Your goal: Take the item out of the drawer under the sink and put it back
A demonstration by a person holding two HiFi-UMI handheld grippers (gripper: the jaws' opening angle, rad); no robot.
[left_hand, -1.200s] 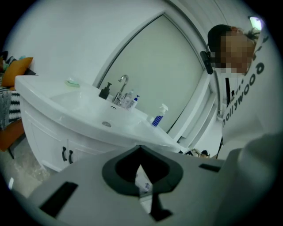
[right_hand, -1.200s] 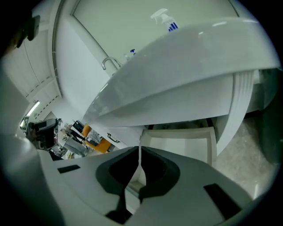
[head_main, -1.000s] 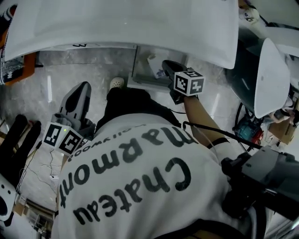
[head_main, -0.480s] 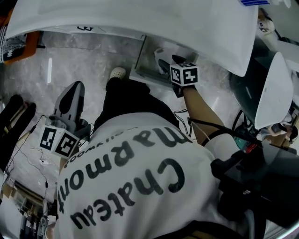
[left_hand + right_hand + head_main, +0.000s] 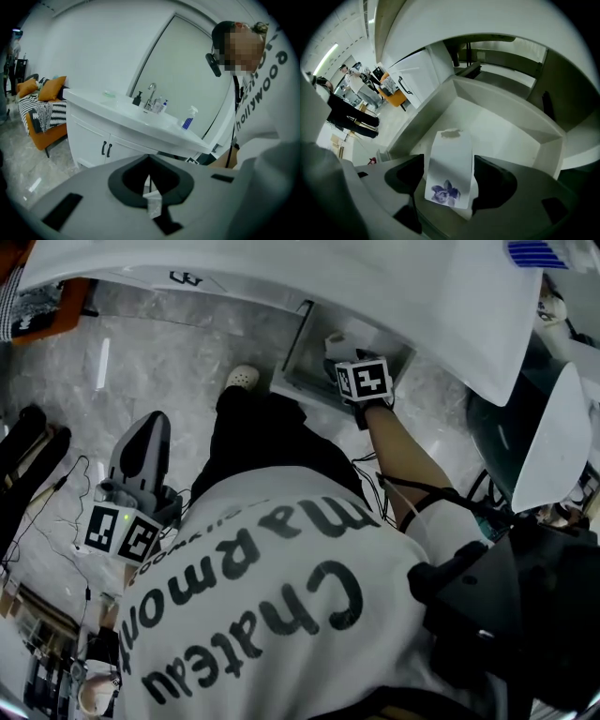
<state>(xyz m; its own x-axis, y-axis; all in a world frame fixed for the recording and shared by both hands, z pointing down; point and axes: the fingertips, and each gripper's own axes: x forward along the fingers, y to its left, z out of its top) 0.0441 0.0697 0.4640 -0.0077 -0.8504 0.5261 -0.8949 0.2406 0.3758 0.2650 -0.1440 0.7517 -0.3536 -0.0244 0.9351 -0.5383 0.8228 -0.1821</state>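
Note:
The item is a white pack with a purple flower print. It lies on the floor of the open white drawer under the sink counter. My right gripper points steeply down into the drawer. Its jaws have just been opening and stand wide on either side of the pack, not pressing it. In the head view its marker cube hides the jaws. My left gripper hangs over the floor by my left side with its fingertips together, holding nothing.
The vanity has two doors with black handles, and a faucet and a spray bottle on top. An orange sofa stands far left. My shoe is beside the drawer, and cables lie on the floor.
My right gripper has sunk deeper into the drawer and tipped further down. The left gripper has shifted a little over the floor.

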